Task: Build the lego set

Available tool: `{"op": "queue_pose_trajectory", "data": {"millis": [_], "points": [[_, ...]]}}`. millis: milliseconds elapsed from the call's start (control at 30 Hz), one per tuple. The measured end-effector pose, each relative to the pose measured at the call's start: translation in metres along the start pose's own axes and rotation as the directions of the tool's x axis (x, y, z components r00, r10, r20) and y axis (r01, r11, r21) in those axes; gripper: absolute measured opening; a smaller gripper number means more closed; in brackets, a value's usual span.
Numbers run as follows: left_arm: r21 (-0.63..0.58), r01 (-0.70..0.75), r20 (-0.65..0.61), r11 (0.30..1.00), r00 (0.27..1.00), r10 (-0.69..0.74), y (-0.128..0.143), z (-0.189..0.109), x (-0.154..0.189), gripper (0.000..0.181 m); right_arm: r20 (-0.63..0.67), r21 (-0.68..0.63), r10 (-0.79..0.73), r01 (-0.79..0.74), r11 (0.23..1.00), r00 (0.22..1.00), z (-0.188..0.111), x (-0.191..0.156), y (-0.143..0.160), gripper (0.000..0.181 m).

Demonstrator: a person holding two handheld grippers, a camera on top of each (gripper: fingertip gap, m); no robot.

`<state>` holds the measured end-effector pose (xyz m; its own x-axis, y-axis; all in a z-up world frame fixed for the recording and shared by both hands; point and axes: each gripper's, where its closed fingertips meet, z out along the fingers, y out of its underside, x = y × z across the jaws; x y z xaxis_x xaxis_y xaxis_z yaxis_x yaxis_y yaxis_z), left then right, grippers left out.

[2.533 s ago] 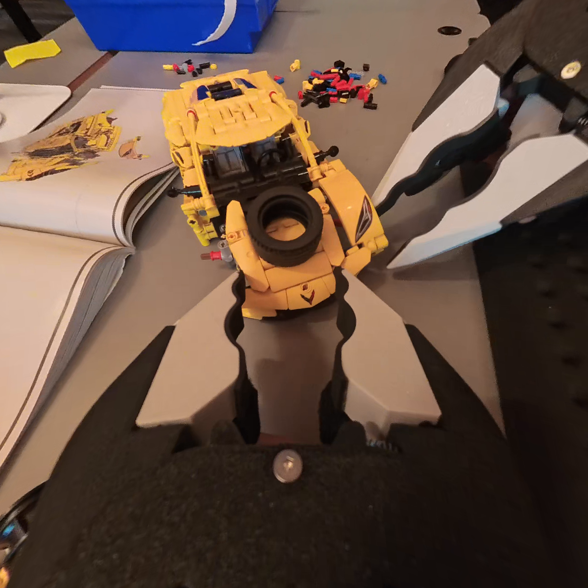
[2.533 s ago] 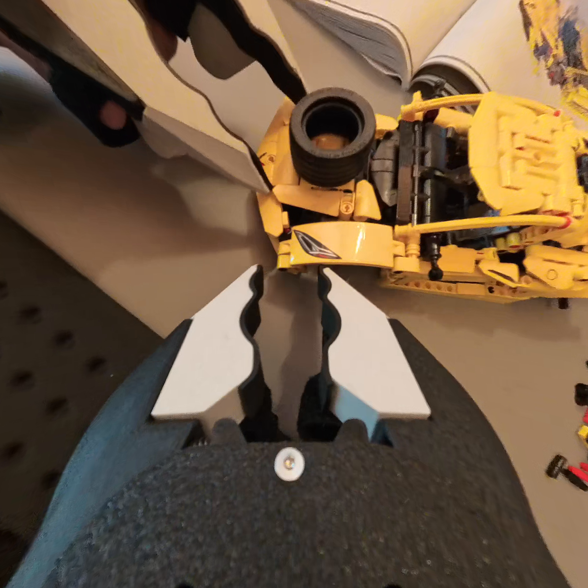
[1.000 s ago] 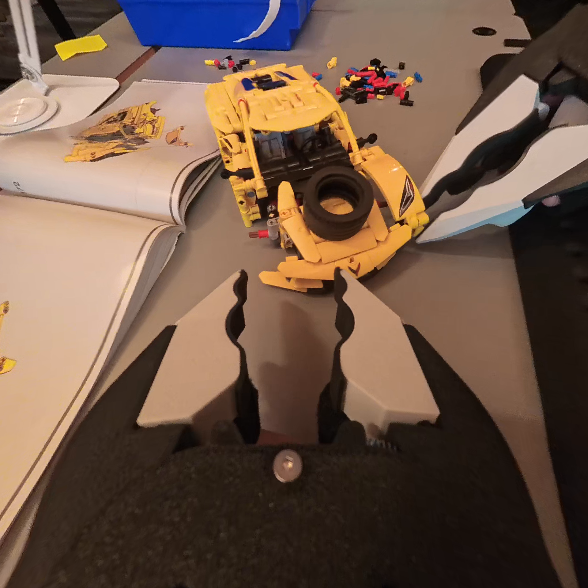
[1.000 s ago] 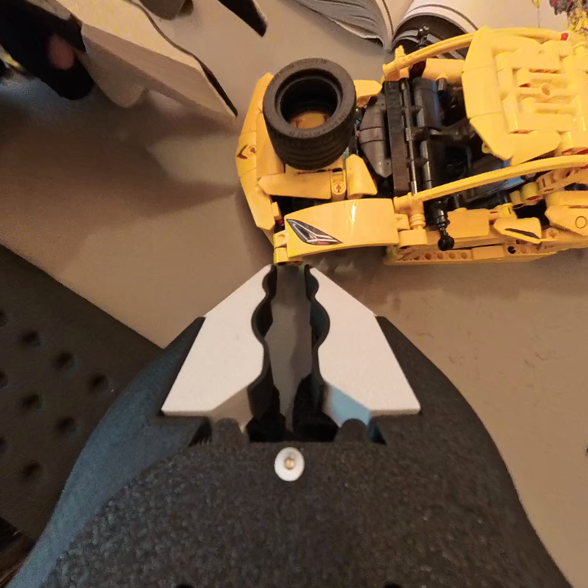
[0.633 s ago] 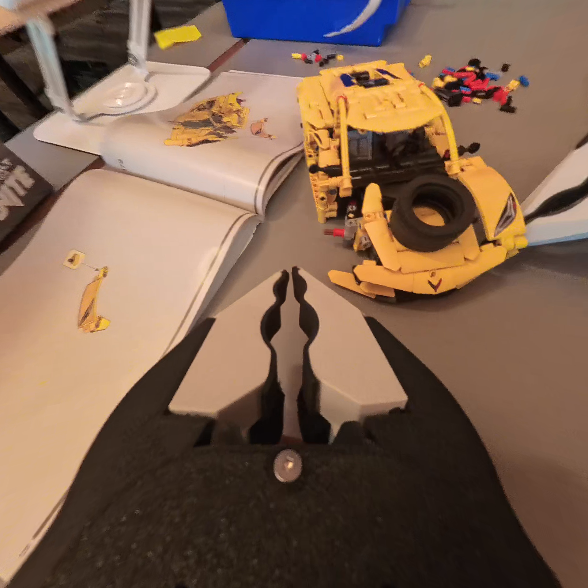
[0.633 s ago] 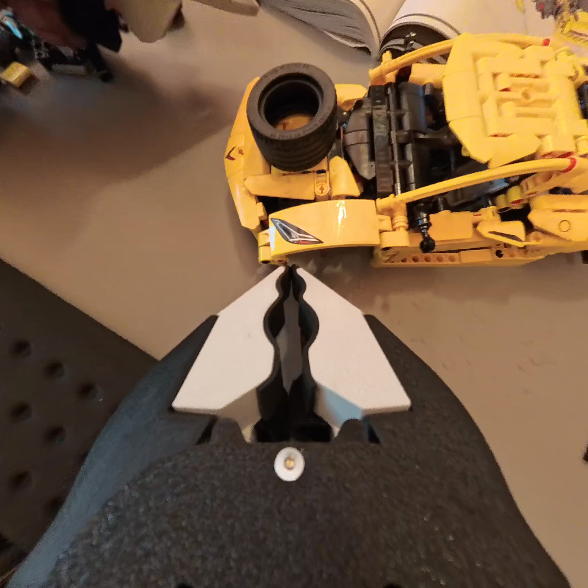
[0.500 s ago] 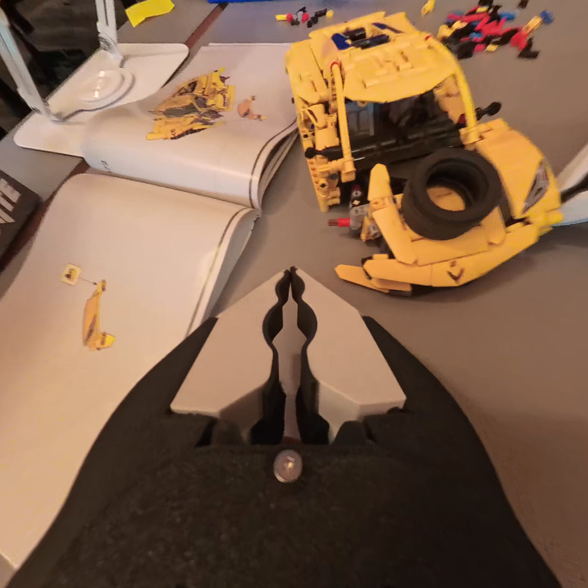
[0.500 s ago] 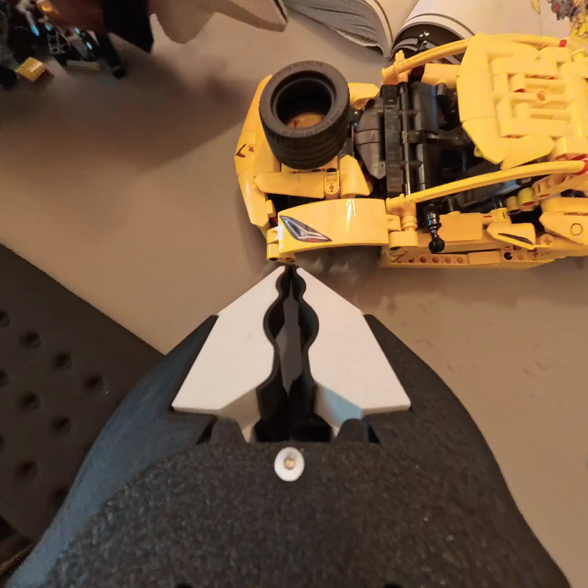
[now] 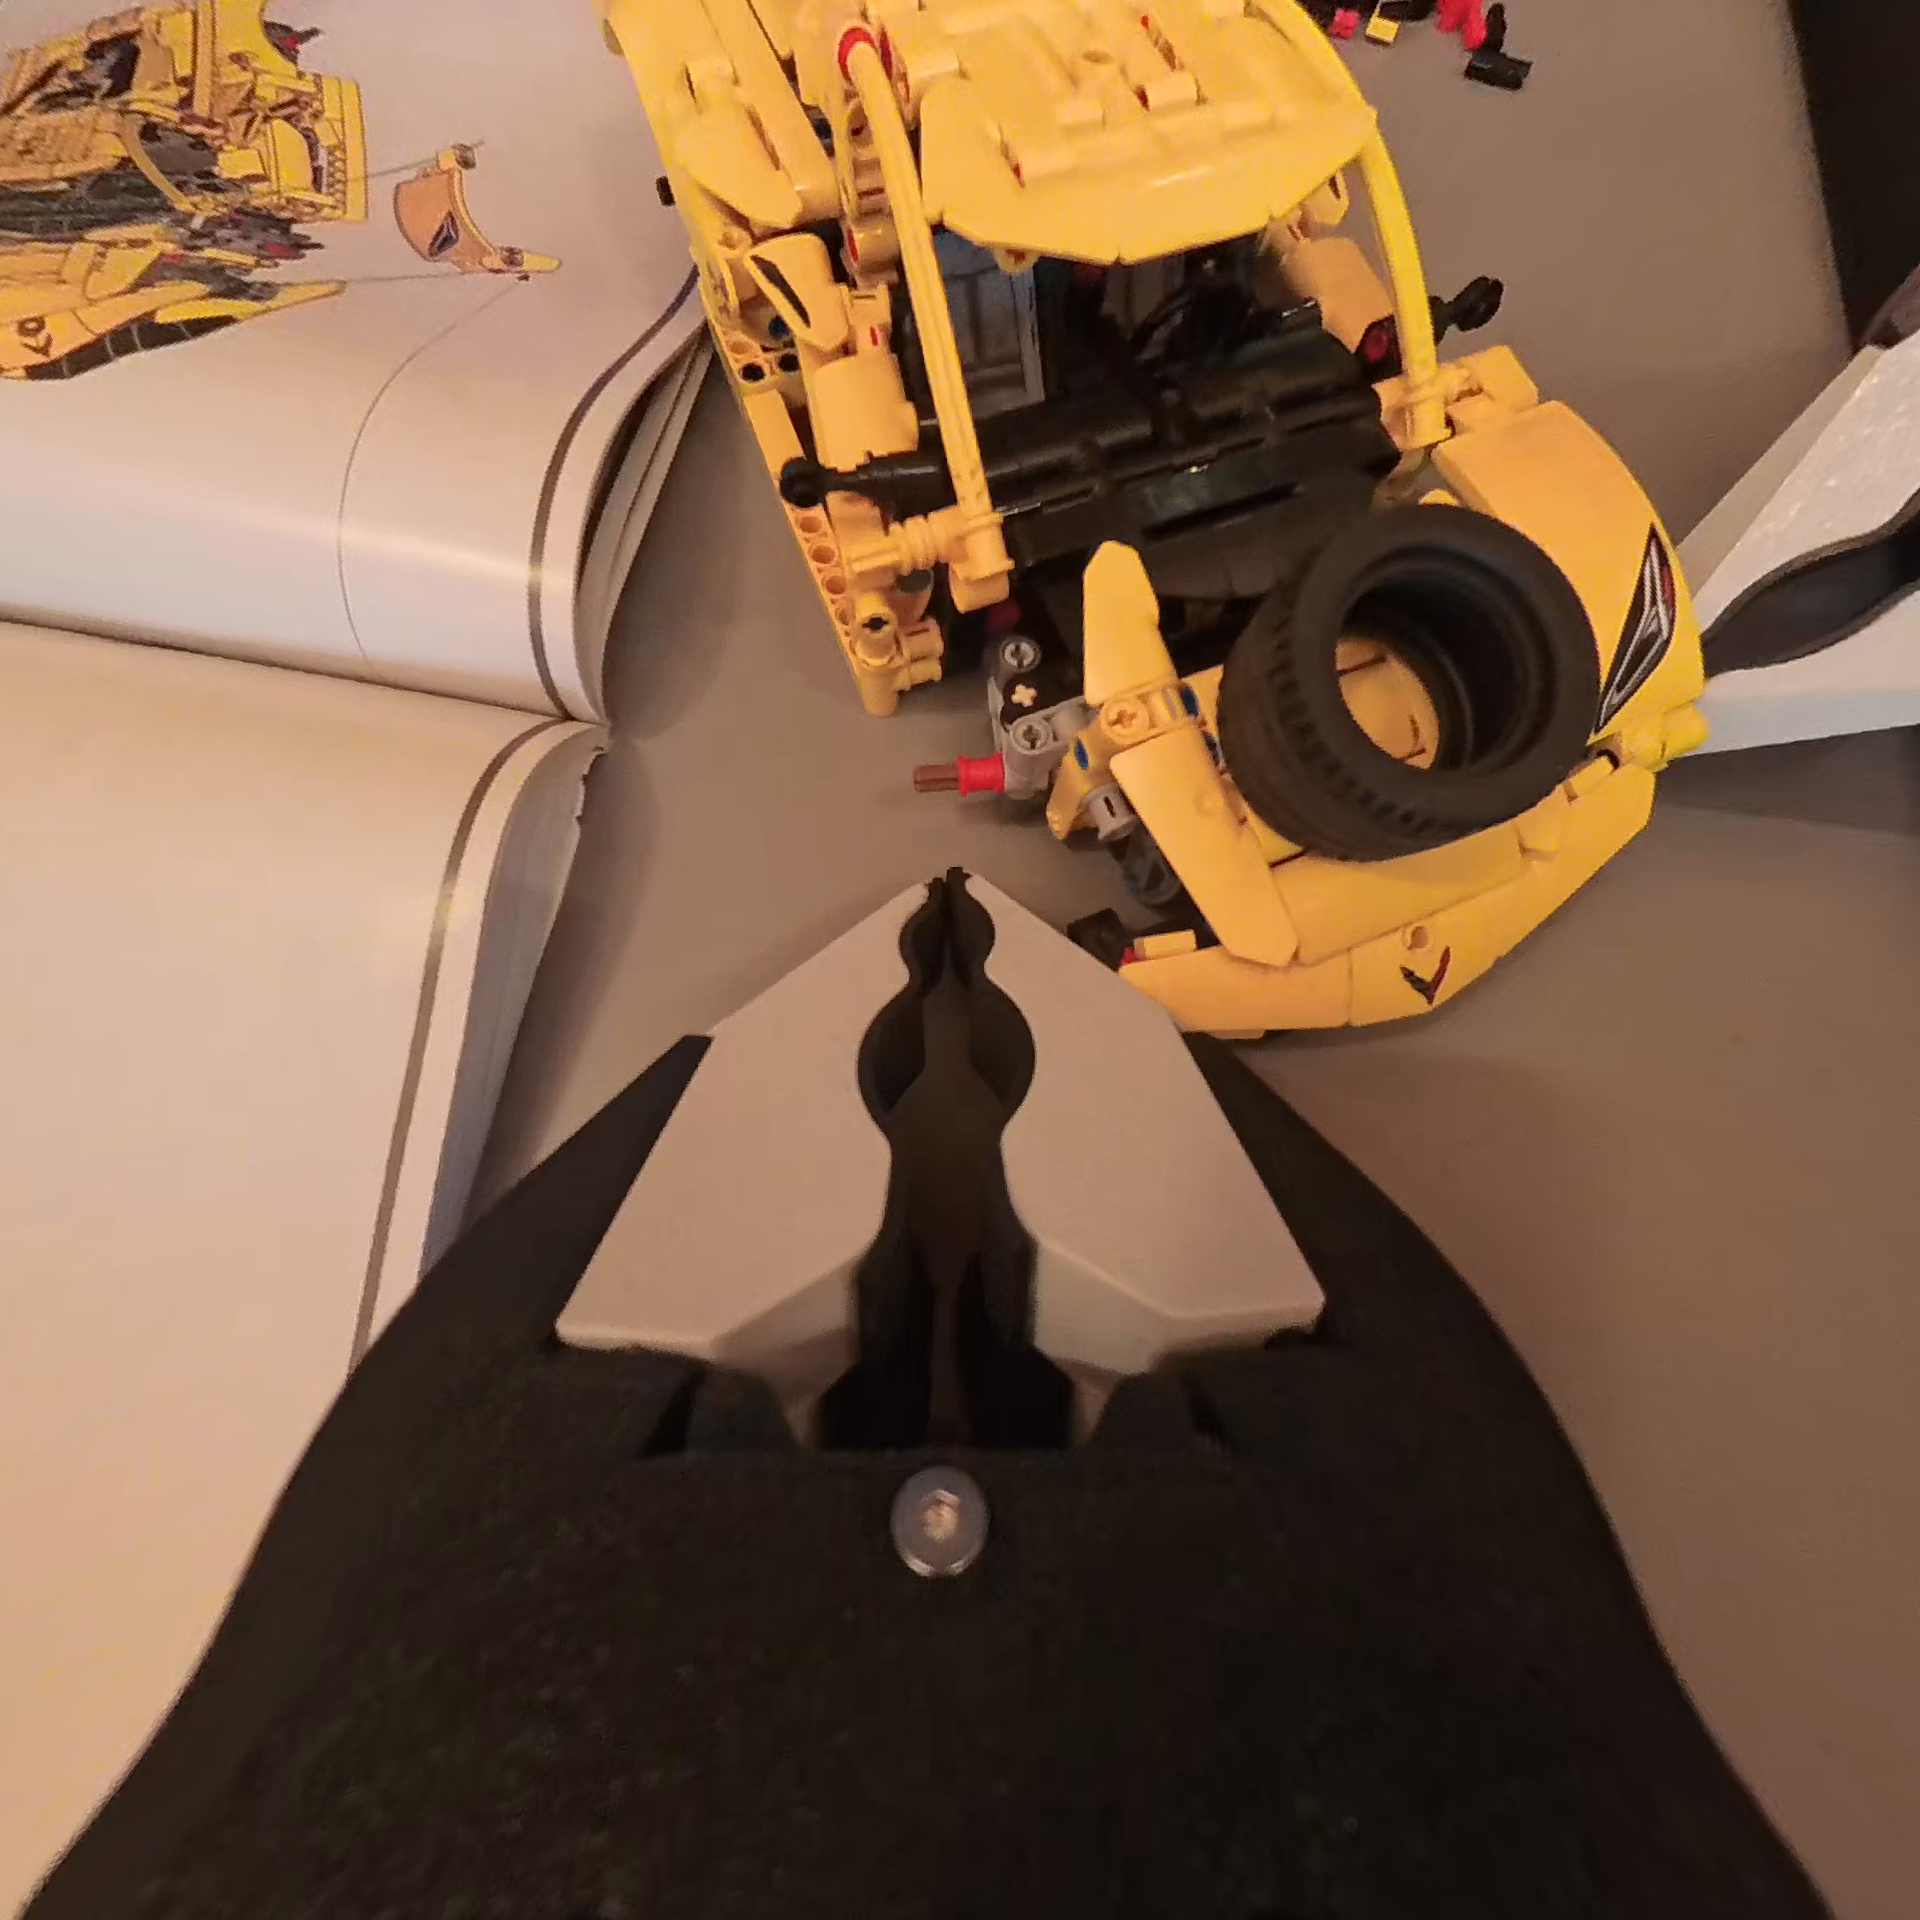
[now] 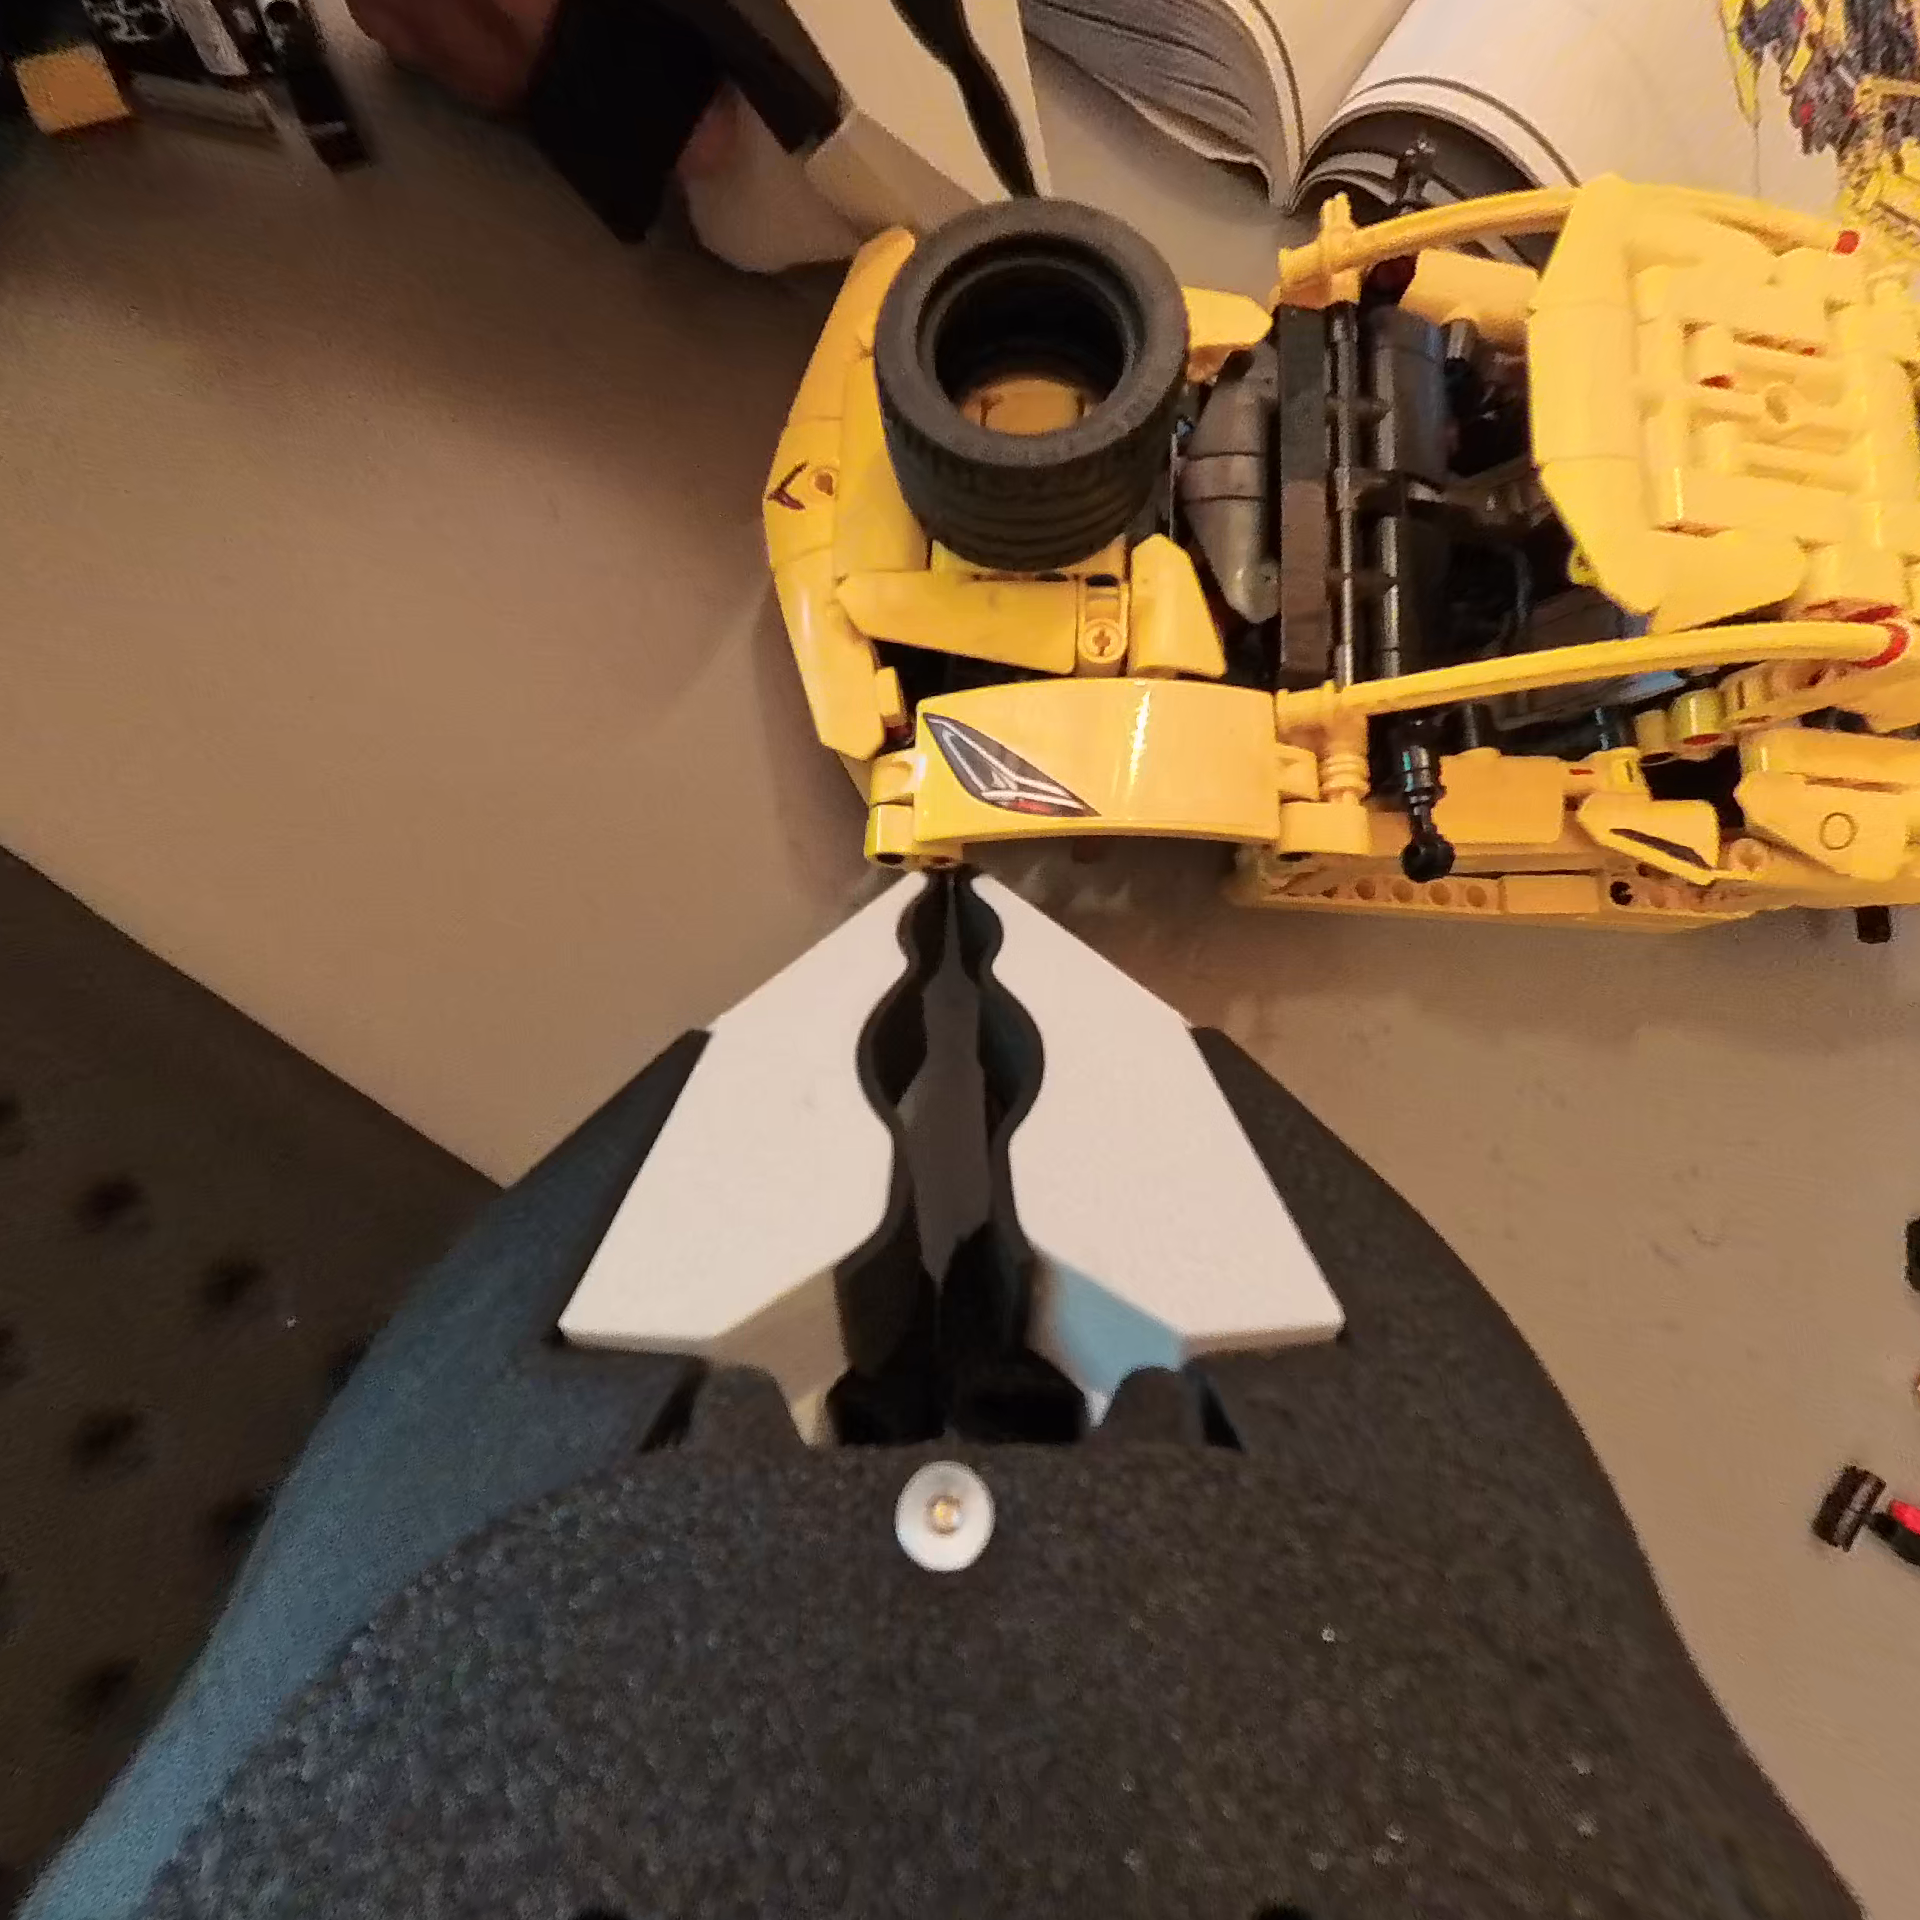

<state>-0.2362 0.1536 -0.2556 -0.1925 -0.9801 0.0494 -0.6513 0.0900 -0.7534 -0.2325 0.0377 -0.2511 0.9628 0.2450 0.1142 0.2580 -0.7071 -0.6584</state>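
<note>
- Left gripper [image 9: 951, 883]: jaws pressed together, nothing between them – tips over bare tabletop [image 9: 1558, 1195], just beside the yellow lego car [image 9: 1039, 208] nose.
- Right gripper [image 10: 951, 881]: jaws closed, empty, tips right at car's front corner panel.
- Black tire [image 9: 1408, 686] lies loose on the hood.
- Open instruction booklet [image 9: 208, 935] w/ its spine next to the car.

The left gripper [image 9: 951, 883] is held low over the tabletop, its two fingers pressed together at the tips with nothing between them. The right gripper [image 10: 951, 881] is likewise closed on nothing, and is angled in from the tabletop's near edge.
</note>
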Motion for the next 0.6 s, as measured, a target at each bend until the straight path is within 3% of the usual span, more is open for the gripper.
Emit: {"op": "queue_pose_trajectory", "data": {"millis": [600], "points": [[0.001,0.021,0.004,1.0,1.0,-0.021,-0.0001,-0.0006,-0.002,0.0,0.165,0.003,0.04,-0.042,0.999,0.986,-0.0014,-0.0042,0.0017,0.003]]}}
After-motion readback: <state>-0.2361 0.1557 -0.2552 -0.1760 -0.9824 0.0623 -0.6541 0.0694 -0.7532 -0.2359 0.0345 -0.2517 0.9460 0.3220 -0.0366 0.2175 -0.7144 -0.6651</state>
